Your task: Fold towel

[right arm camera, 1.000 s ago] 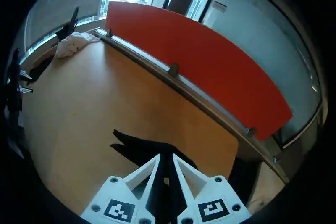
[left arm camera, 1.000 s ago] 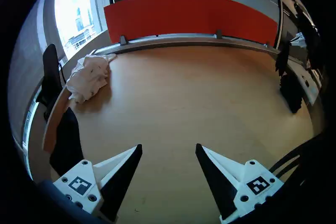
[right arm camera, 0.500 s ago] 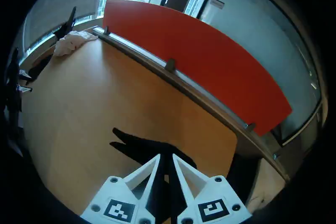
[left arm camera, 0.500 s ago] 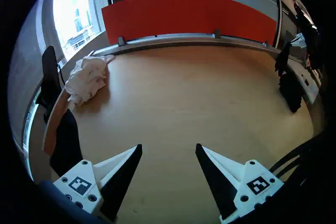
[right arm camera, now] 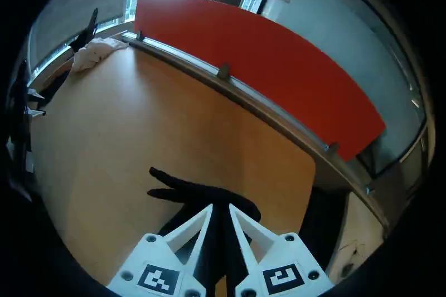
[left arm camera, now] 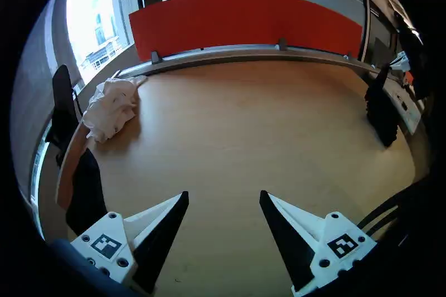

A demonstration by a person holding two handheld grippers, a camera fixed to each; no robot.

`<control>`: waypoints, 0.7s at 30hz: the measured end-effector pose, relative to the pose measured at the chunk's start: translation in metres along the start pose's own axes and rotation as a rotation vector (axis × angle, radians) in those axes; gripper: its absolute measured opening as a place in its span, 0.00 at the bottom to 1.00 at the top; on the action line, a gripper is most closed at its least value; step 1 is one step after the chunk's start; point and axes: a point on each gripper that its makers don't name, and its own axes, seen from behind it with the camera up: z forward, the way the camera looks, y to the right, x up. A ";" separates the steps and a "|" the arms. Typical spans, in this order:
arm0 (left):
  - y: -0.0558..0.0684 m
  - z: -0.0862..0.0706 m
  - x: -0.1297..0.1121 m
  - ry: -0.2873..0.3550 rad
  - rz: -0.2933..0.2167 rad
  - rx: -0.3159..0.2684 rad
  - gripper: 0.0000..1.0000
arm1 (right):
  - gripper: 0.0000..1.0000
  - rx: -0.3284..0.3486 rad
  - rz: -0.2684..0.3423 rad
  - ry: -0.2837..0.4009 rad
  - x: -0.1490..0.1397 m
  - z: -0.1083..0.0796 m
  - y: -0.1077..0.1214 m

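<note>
Folding looks barely started. The right hand-held gripper [right arm camera: 220,207] is pinched nearly closed on a bunched black towel [right arm camera: 189,191], well short of the red divider [right arm camera: 267,63]. The left hand-held gripper [left arm camera: 223,194] gapes wide, empty. A crumpled white cloth [left arm camera: 108,107] lies near the divider's end.

My left hand-held gripper [left arm camera: 223,194] and right hand-held gripper [right arm camera: 220,208] are white with black inner faces, and each finger carries a black-and-white square marker. The towel [right arm camera: 189,191] is plain black. The worktop [left arm camera: 251,130] is pale honey-coloured wood, the divider panel [left arm camera: 245,18] flat orange-red, the crumpled cloth [left arm camera: 111,107] off-white.
</note>
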 end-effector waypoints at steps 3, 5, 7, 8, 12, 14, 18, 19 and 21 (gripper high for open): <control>0.002 -0.001 0.000 0.001 0.004 -0.005 0.94 | 0.05 0.000 0.015 -0.007 -0.012 -0.005 -0.003; 0.003 -0.001 -0.001 0.002 0.006 -0.008 0.94 | 0.05 -0.001 0.023 -0.011 -0.020 -0.008 -0.005; 0.004 -0.002 -0.001 0.002 0.008 -0.010 0.94 | 0.05 -0.003 0.030 -0.016 -0.026 -0.011 -0.006; 0.004 -0.002 -0.002 0.002 0.009 -0.012 0.94 | 0.05 -0.005 0.033 -0.018 -0.030 -0.013 -0.007; 0.005 -0.004 -0.003 0.003 0.014 -0.015 0.94 | 0.05 -0.007 0.052 -0.029 -0.043 -0.016 -0.010; 0.004 -0.004 -0.004 0.004 0.015 -0.016 0.94 | 0.05 -0.007 0.062 -0.032 -0.048 -0.018 -0.012; 0.003 -0.006 -0.004 0.005 0.017 -0.017 0.94 | 0.05 -0.008 0.075 -0.039 -0.059 -0.021 -0.016; 0.002 -0.006 -0.004 0.006 0.017 -0.017 0.94 | 0.05 -0.008 0.076 -0.042 -0.061 -0.021 -0.017; 0.002 -0.007 -0.004 0.006 0.018 -0.017 0.94 | 0.05 -0.010 0.079 -0.046 -0.065 -0.022 -0.019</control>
